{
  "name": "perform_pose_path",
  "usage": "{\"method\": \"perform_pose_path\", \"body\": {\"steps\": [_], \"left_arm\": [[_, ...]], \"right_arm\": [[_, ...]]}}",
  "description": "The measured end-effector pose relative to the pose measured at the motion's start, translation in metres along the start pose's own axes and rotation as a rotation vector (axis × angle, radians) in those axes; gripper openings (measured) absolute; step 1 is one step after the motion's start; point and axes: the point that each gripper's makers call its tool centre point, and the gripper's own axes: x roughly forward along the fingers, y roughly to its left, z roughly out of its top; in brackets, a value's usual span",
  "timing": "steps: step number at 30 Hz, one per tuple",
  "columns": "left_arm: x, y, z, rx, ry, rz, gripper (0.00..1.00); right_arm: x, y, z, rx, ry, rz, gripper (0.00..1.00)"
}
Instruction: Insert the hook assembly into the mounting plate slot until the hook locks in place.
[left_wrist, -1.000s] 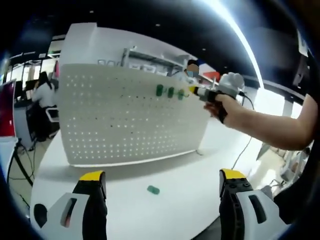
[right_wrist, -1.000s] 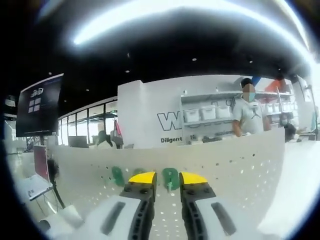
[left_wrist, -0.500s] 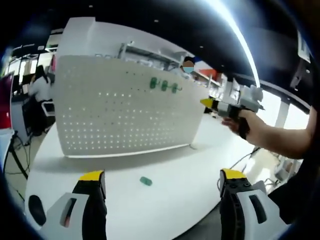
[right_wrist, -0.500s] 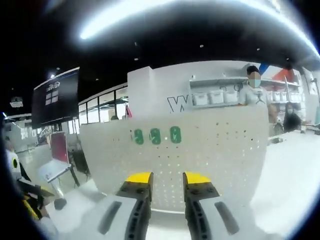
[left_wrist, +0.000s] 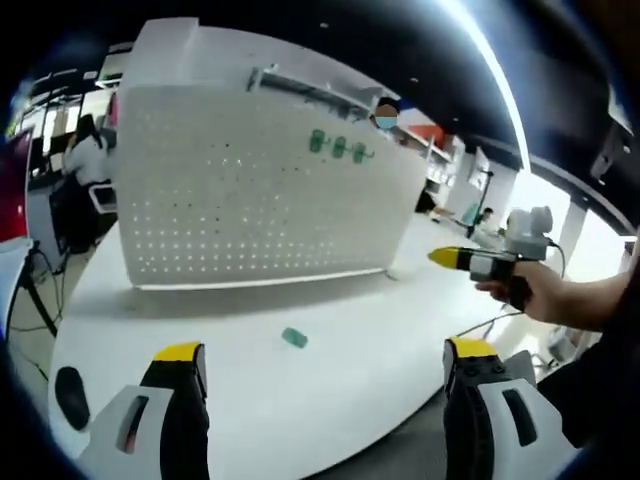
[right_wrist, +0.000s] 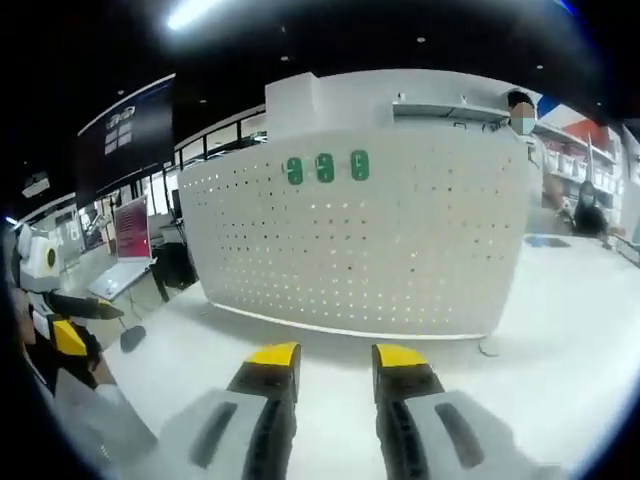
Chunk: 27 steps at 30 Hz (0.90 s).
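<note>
Claws first. Left gripper (left_wrist: 322, 365): jaws wide apart, nothing btwn them, yellow tips low in the left gripper view. Right gripper (right_wrist: 335, 358): jaws close together w/ a thin gap, holding nothing; it also shows at the right of the left gripper view (left_wrist: 478, 262), held in a hand (left_wrist: 548, 294), yellow tip pointing left.

Green hook piece (left_wrist: 294, 338): 1 small one lying flat on the white table (left_wrist: 380, 330), just ahead of the left claw, btwn its two jaws and a bit up, nothing touching it.

Farther out: white board w/ many small holes (left_wrist: 250, 190), standing up on the table, well ahead of both claws. It is curved by the lens. 3 green hooks (left_wrist: 338, 147) sit side by side in a row near its top, up and right of the left claw. In the right gripper view the same 3 hooks (right_wrist: 325, 167) are up and a bit left of that claw, on the board (right_wrist: 400, 240).

Behind the board: white shelves, a person standing, too far to tell more.
</note>
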Motion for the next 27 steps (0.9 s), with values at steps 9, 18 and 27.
{"method": "perform_pose_path", "body": {"steps": [9,18,27], "left_arm": [[0.002,-0.010,-0.012,0.006,0.044,-0.028,1.00],[0.000,-0.014,-0.021,-0.004,0.066,-0.031,1.00],[-0.002,-0.017,-0.034,-0.004,0.108,-0.042,1.00]], "right_arm": [[-0.014,0.036,-0.057,-0.096,0.174,0.128,0.31],[-0.030,0.059,-0.086,-0.083,0.244,0.191,0.33],[-0.035,0.072,-0.090,-0.059,0.250,0.240,0.37]]}}
